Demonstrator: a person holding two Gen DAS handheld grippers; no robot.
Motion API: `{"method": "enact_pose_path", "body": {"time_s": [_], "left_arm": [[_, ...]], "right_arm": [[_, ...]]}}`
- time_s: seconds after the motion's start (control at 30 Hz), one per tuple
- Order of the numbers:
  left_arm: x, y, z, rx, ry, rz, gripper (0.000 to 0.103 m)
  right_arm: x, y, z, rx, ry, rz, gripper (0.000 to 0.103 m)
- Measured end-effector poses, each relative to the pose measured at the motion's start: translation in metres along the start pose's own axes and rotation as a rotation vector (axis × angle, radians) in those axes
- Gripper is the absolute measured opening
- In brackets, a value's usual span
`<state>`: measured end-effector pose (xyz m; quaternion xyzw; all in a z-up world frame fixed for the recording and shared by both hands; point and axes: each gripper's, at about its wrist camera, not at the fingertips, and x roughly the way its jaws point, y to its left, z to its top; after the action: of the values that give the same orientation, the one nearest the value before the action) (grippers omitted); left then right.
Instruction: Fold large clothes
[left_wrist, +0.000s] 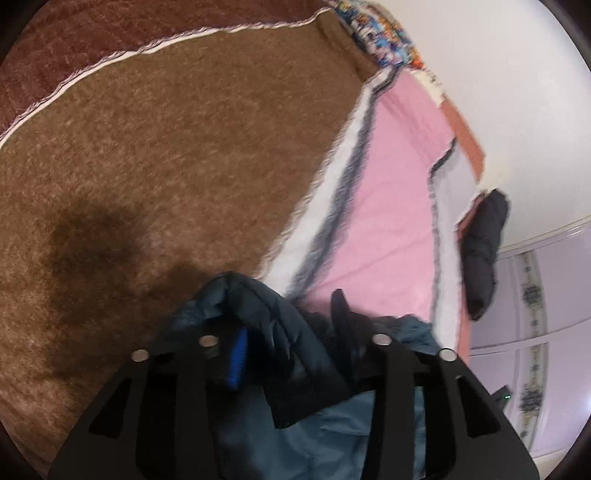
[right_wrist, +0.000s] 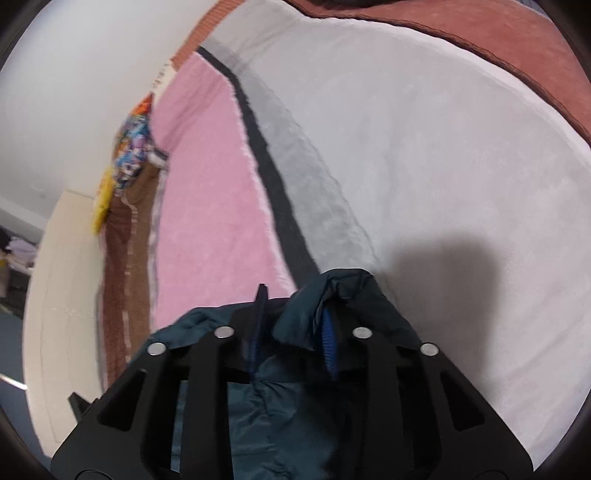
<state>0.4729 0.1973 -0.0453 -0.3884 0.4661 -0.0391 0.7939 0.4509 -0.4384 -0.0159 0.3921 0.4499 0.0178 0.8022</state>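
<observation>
We see left gripper (left_wrist: 291, 347) and right gripper (right_wrist: 293, 339) each clenched on dark teal jacket (left_wrist: 258, 306), lifted above bed (right_wrist: 424, 147); we judge fold barely begun, 0 folds visible

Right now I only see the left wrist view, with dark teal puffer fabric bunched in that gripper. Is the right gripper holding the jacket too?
Observer: Yes, the right gripper is shut on the dark teal puffer jacket, a fold bunched between its fingers.
Operator: What lies beneath it there?
Observer: A pale grey plush blanket, beside the pink blanket.
Operator: Anything at the far end?
Observer: A colourful patterned cushion against the white wall.
</observation>
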Motion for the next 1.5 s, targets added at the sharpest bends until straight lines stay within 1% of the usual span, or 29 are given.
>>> {"method": "enact_pose_path", "body": {"time_s": [0.03,0.07,0.1,0.13,0.2,0.23,0.3,0.37,0.47,0.53,0.57,0.6,0.63,0.67,0.73,0.83,0.87,0.97,1.1,1.17,1.2,1.27,1.3,1.33,1.4,1.47,1.5], "left_arm": [[-0.007,-0.001,0.001,-0.008,-0.008,-0.032,0.046],[-0.013,-0.003,0.001,-0.017,-0.011,-0.058,0.05],[-0.017,-0.004,0.001,-0.025,-0.015,-0.078,0.054],[-0.022,-0.005,0.0,-0.04,-0.021,-0.103,0.056],[-0.026,-0.005,0.0,-0.078,-0.021,-0.123,0.059],[-0.029,-0.004,-0.001,-0.104,-0.025,-0.136,0.059],[-0.034,-0.004,-0.004,-0.116,-0.044,-0.149,0.059],[-0.041,-0.007,-0.008,-0.084,-0.051,-0.132,0.059],[-0.049,-0.012,-0.009,-0.008,-0.069,-0.097,0.059],[-0.06,-0.017,-0.009,0.051,-0.141,-0.049,0.061],[-0.065,-0.018,-0.008,0.065,-0.169,-0.034,0.065],[-0.067,-0.019,-0.006,0.071,-0.181,-0.019,0.065],[-0.071,-0.019,-0.004,0.078,-0.195,-0.005,0.065],[-0.075,-0.019,-0.003,0.082,-0.2,-0.005,0.065],[-0.082,-0.016,-0.006,0.096,-0.186,-0.008,0.065],[-0.099,-0.006,-0.025,0.166,-0.167,0.008,0.065],[-0.103,-0.002,-0.033,0.183,-0.16,0.012,0.065],[-0.126,0.023,-0.074,0.22,-0.126,0.017,0.067],[-0.151,0.053,-0.13,0.23,-0.101,0.029,0.07],[-0.161,0.071,-0.161,0.207,-0.096,0.019,0.07],[-0.163,0.078,-0.171,0.189,-0.091,0.008,0.071],[-0.165,0.095,-0.196,0.121,-0.069,-0.044,0.073],[-0.164,0.1,-0.203,0.098,-0.062,-0.061,0.074],[-0.161,0.105,-0.211,0.067,-0.054,-0.096,0.075],[-0.156,0.111,-0.219,0.024,-0.056,-0.138,0.078],[-0.148,0.113,-0.217,-0.023,-0.07,-0.174,0.08],[-0.143,0.114,-0.215,-0.038,-0.073,-0.19,0.081]], "right_arm": [[-0.007,0.0,0.001,0.002,-0.004,0.024,0.038],[-0.014,0.001,0.002,0.005,-0.01,0.048,0.04],[-0.022,0.002,0.003,0.005,-0.018,0.068,0.045],[-0.03,0.003,0.002,0.002,-0.031,0.087,0.055],[-0.046,0.007,0.001,-0.014,-0.088,0.063,0.067],[-0.054,0.008,0.002,-0.019,-0.118,0.055,0.068],[-0.066,0.006,0.003,-0.002,-0.14,0.069,0.068],[-0.078,0.002,-0.001,0.005,-0.141,0.094,0.068],[-0.09,-0.001,-0.017,-0.038,-0.125,0.096,0.068],[-0.101,-0.009,-0.038,-0.061,-0.096,0.119,0.068],[-0.104,-0.012,-0.049,-0.074,-0.08,0.13,0.068],[-0.106,-0.012,-0.057,-0.085,-0.068,0.14,0.068],[-0.111,-0.015,-0.073,-0.109,-0.046,0.147,0.068],[-0.115,-0.017,-0.085,-0.125,-0.037,0.15,0.068],[-0.126,-0.023,-0.115,-0.168,-0.017,0.141,0.068],[-0.142,-0.035,-0.149,-0.214,-0.019,0.1,0.068],[-0.15,-0.041,-0.161,-0.226,-0.027,0.071,0.068],[-0.172,-0.056,-0.19,-0.253,-0.065,0.0,0.068],[-0.198,-0.077,-0.223,-0.218,-0.091,-0.013,0.068],[-0.204,-0.089,-0.234,-0.176,-0.093,0.007,0.068],[-0.204,-0.097,-0.239,-0.138,-0.077,0.019,0.068],[-0.202,-0.109,-0.246,-0.079,-0.052,0.046,0.068],[-0.2,-0.114,-0.249,-0.043,-0.046,0.059,0.069],[-0.197,-0.118,-0.251,-0.01,-0.038,0.079,0.071],[-0.193,-0.12,-0.254,0.027,-0.026,0.131,0.072],[-0.188,-0.119,-0.254,0.055,-0.026,0.172,0.074],[-0.184,-0.117,-0.253,0.063,-0.027,0.187,0.077]]}}
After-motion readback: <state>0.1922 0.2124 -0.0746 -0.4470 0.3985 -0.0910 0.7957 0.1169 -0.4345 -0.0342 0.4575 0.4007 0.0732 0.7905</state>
